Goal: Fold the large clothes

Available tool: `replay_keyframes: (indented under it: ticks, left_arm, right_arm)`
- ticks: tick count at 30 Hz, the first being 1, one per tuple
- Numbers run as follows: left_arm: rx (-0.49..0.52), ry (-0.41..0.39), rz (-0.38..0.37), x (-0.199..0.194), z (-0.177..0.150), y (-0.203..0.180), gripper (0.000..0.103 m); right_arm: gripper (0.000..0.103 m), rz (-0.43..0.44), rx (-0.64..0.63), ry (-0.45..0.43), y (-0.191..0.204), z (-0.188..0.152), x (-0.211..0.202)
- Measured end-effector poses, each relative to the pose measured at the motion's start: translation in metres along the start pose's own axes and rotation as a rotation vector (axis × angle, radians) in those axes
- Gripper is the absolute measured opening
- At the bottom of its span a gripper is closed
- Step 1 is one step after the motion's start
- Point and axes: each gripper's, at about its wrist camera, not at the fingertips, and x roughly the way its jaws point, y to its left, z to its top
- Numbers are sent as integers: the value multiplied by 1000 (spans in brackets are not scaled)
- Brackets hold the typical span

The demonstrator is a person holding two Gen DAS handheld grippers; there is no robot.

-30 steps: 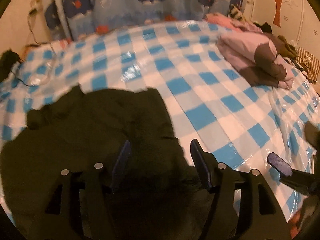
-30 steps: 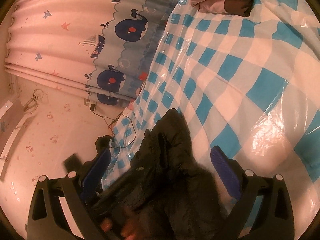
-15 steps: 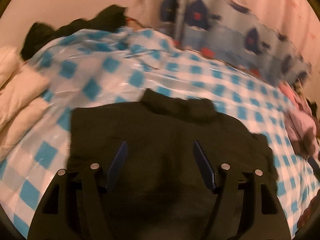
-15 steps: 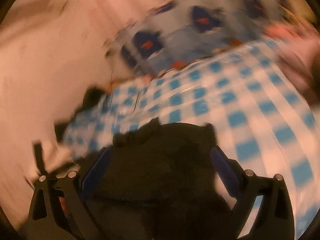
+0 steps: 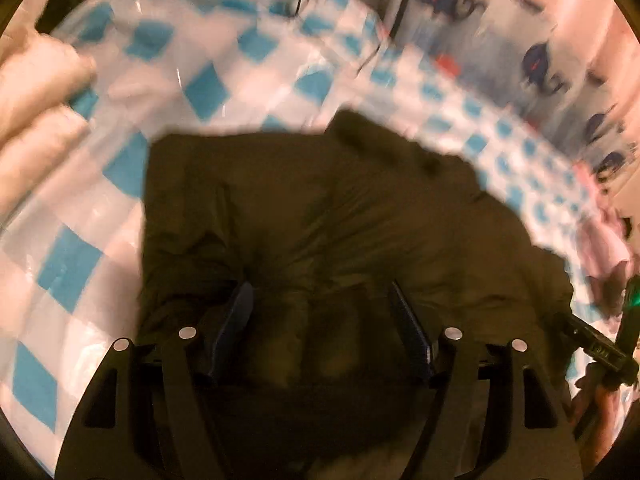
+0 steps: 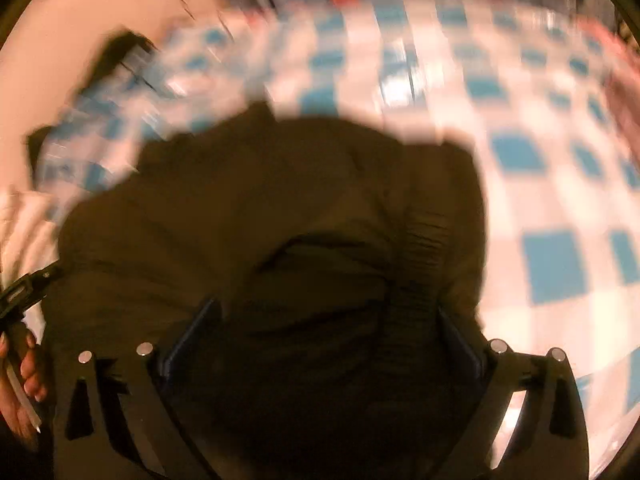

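Two hand-held grippers hang over a dark garment (image 5: 320,220) spread on a bed covered in a blue-and-white checked sheet (image 5: 208,84). The left gripper (image 5: 324,320) has its jaws wide and opening further; the dark cloth lies beneath and between the blue fingers (image 5: 236,320), but neither pad presses on it, so the garment is released. The right gripper (image 6: 320,336) also stands with its jaws spread wide above the same garment, the cloth bunched between the fingers (image 6: 188,336) without any visible pinch. The garment lies in the middle of the sheet, its collar end toward the whale-print curtain (image 5: 540,64), with cream bedding (image 5: 36,112) off its left edge and a pink garment (image 5: 608,240) off its right.

A second ago the garment lay crumpled at the left of the sheet, the right gripper's view showing it gathered in a heap; it now lies flatter and squarer. Both views have swung across the bed since then, and both are blurred.
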Motion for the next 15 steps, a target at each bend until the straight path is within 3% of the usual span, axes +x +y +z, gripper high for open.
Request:
replay_keyframes:
  ticks: [1, 2, 3, 4, 6, 10, 15]
  left_arm:
    - [34, -7, 49, 4, 0, 0, 80]
    - [81, 98, 133, 28, -2, 5, 80]
    - [75, 158, 110, 38, -4, 10, 80]
    - [38, 185, 71, 38, -5, 18, 76]
    - [-10, 127, 18, 2, -4, 28, 75]
    - [15, 44, -29, -83, -27, 56, 79]
    - [-58, 89, -80, -153, -95, 141, 87]
  right_arm:
    - [96, -77, -50, -17, 4, -2, -3]
    - [96, -123, -81, 68, 3, -5, 13]
    - [96, -82, -59, 200, -5, -9, 35]
    - [96, -37, -12, 239, -14, -12, 39]
    - [96, -49, 35, 171, -23, -13, 7]
    - [96, 5, 30, 99, -32, -42, -71]
    - [96, 107, 122, 167, -70, -142, -152]
